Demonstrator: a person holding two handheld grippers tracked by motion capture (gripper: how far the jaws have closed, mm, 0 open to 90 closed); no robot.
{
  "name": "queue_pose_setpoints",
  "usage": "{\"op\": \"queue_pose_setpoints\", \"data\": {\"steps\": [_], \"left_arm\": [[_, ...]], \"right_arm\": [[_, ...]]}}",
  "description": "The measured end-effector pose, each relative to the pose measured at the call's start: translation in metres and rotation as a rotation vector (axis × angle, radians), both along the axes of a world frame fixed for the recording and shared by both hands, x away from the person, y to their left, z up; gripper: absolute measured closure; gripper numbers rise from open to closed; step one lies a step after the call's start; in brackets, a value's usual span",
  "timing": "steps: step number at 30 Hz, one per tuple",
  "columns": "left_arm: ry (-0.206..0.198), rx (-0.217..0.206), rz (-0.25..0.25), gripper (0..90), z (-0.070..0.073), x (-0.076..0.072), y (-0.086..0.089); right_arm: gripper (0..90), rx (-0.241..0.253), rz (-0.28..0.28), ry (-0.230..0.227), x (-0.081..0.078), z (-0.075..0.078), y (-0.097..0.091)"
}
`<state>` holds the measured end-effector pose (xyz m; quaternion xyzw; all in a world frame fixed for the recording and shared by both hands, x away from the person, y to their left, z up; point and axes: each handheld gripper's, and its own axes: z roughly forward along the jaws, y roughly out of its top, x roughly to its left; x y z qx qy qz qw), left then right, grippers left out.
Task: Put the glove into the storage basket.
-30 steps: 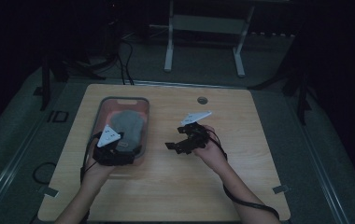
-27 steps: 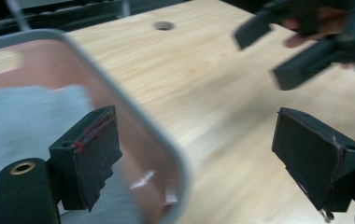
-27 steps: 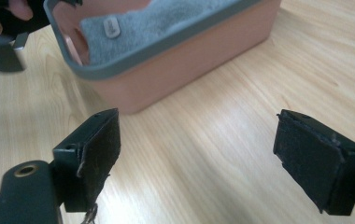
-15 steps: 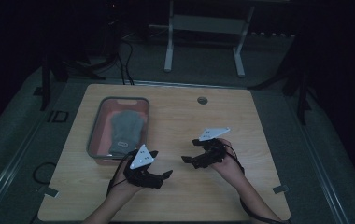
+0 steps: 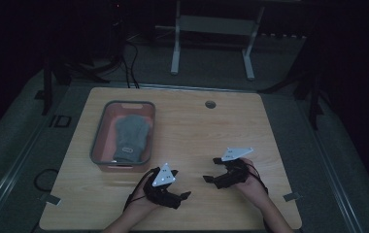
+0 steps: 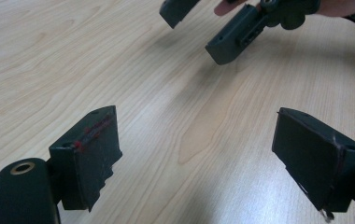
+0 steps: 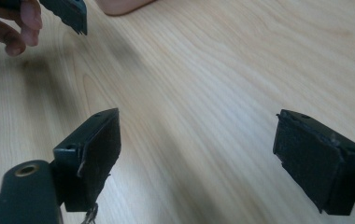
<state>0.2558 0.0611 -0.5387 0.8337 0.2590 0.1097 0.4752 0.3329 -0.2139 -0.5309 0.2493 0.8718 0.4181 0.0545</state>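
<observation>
Left gripper (image 5: 185,195): jaws spread wide, nothing between; bare desk (image 5: 192,131) ahead.
Right gripper (image 5: 210,171): jaws apart, empty; faces the left gripper, near it.
Tray (image 5: 98,141): beyond the left gripper, holds a grey glove (image 5: 130,136).
Near desk edge: just behind both hands.

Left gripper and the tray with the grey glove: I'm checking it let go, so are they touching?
Apart. In the high view the left gripper sits near the table's front edge, with bare wood between it and the tray holding the grey glove.
</observation>
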Motion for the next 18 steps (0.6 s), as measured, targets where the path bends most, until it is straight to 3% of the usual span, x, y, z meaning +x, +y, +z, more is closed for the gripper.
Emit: {"op": "queue_pose_setpoints", "data": {"steps": [7, 13, 18], "left_arm": [[0.015, -0.007, -0.01, 15.6, -0.007, 0.0, -0.003], [0.021, -0.012, -0.007, 15.6, -0.009, 0.0, -0.004], [0.018, -0.025, -0.004, 15.6, -0.009, 0.0, -0.003]], "right_arm": [[15.1, 0.009, -0.026, -0.009, -0.011, -0.011, -0.018], [15.0, -0.004, 0.002, -0.025, -0.02, -0.019, -0.026], [15.0, 0.008, -0.015, -0.026, -0.021, -0.022, -0.032]]}}
